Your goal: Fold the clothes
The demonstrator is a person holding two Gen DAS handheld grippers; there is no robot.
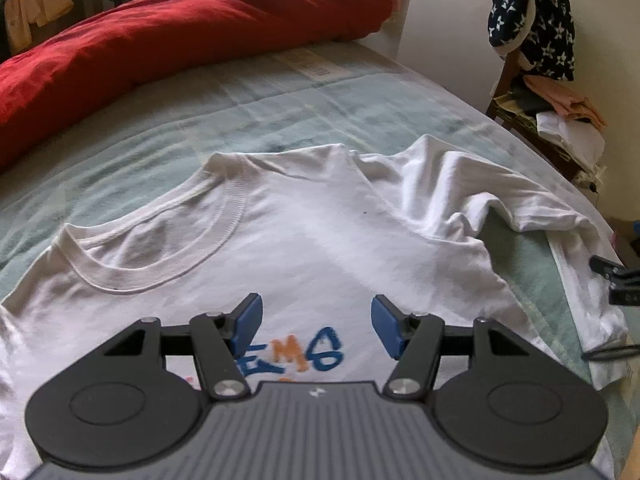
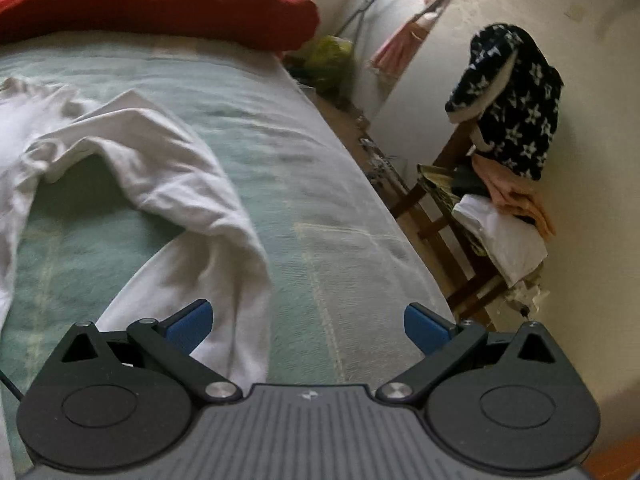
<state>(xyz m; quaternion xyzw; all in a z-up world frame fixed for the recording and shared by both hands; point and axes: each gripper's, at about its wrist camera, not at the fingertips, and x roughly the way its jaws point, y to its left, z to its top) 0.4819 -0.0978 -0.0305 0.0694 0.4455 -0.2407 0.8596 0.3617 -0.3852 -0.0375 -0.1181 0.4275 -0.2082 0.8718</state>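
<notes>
Beneath the left gripper point(image 1: 317, 326), fingers standing apart on nothing, the white T-shirt point(image 1: 320, 232) is lying face up. Right gripper point(image 2: 308, 330), equally empty and spread, is hovering over the rumpled sleeve point(image 2: 168, 168); flattening it first seems wise. Beyond both fingers, the red duvet point(image 1: 180, 40) is crowding nothing.

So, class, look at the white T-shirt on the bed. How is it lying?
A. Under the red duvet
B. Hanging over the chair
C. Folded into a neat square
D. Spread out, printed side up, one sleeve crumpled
D: the T-shirt lies spread on the bed, coloured print facing up, with its sleeve bunched.
</notes>
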